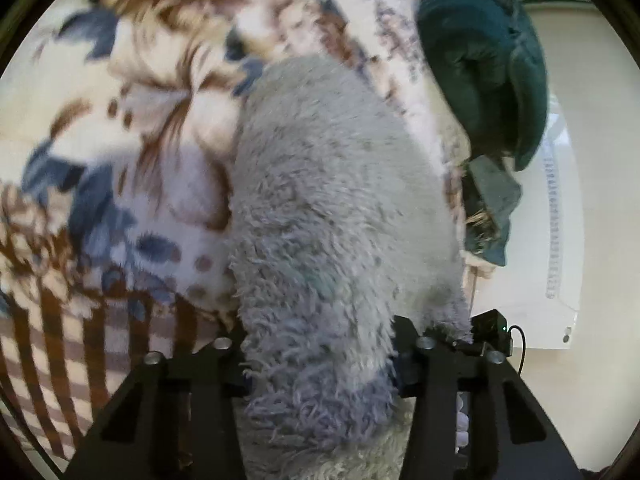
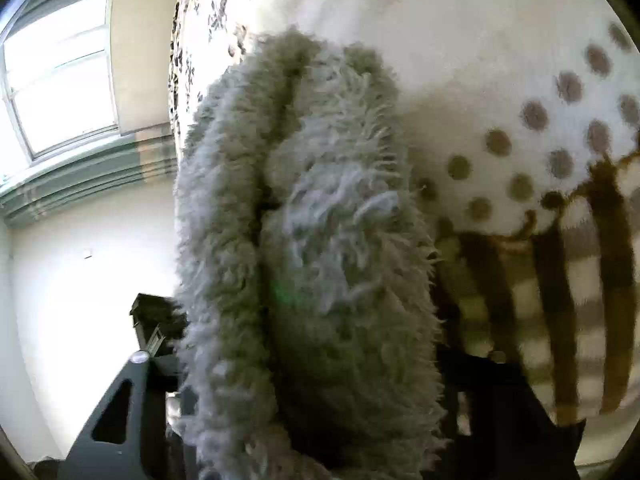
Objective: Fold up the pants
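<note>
The pants are pale grey and fluffy. In the left wrist view the pants (image 1: 340, 208) run from between my fingers up over a patterned blanket. My left gripper (image 1: 320, 364) is shut on the pants, its tips buried in the fleece. In the right wrist view the pants (image 2: 312, 248) hang bunched in two thick folds between the fingers. My right gripper (image 2: 308, 380) is shut on the pants. The other gripper (image 1: 490, 330) shows at the pants' right edge in the left wrist view.
A plush blanket (image 1: 132, 128) with blue and brown flowers, dots and stripes lies under the pants, also in the right wrist view (image 2: 540, 140). A dark teal garment (image 1: 484, 64) lies at the blanket's far right edge. A window (image 2: 60, 72) and a white wall stand at left.
</note>
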A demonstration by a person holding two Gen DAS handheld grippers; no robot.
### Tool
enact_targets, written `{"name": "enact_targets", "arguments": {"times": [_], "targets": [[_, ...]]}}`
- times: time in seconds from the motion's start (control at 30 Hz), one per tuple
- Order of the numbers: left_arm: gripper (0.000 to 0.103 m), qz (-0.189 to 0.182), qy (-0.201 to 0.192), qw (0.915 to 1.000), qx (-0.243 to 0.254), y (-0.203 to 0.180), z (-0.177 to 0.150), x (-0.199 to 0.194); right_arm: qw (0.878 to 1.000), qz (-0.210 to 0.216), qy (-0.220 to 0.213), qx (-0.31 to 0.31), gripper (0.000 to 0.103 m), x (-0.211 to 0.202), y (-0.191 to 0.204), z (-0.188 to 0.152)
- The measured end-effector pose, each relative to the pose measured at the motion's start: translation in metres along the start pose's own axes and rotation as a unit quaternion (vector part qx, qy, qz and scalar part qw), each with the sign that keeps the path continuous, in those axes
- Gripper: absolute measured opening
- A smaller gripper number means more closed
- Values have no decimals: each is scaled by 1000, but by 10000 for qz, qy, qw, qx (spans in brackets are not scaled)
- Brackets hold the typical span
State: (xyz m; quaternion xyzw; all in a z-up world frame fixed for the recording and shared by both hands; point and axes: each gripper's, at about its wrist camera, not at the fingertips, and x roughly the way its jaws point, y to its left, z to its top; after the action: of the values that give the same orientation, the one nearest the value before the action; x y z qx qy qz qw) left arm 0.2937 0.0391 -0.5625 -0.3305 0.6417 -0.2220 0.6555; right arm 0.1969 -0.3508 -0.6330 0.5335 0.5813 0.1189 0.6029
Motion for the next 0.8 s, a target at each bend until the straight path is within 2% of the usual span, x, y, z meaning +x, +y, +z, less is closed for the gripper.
{"name": "enact_targets", "arguments": {"times": [0.23,0.4,0.57,0.8], "targets": [[39,-167,-280,9992,235,-17,26,-43,9990,-88,-244,-353,45,-16,73,-7],[39,-216,-633,9973,287,-30,75,-73,9968,-4,-360,-707,45,-6,147,21],[39,-80,-1121,9927,434,-37,157,-107,9938,159,-370,-1039,45,41,215,80],[39,179,-1687,9846,416,-17,307,-116,9844,140,-203,-1743,45,159,311,210]]}}
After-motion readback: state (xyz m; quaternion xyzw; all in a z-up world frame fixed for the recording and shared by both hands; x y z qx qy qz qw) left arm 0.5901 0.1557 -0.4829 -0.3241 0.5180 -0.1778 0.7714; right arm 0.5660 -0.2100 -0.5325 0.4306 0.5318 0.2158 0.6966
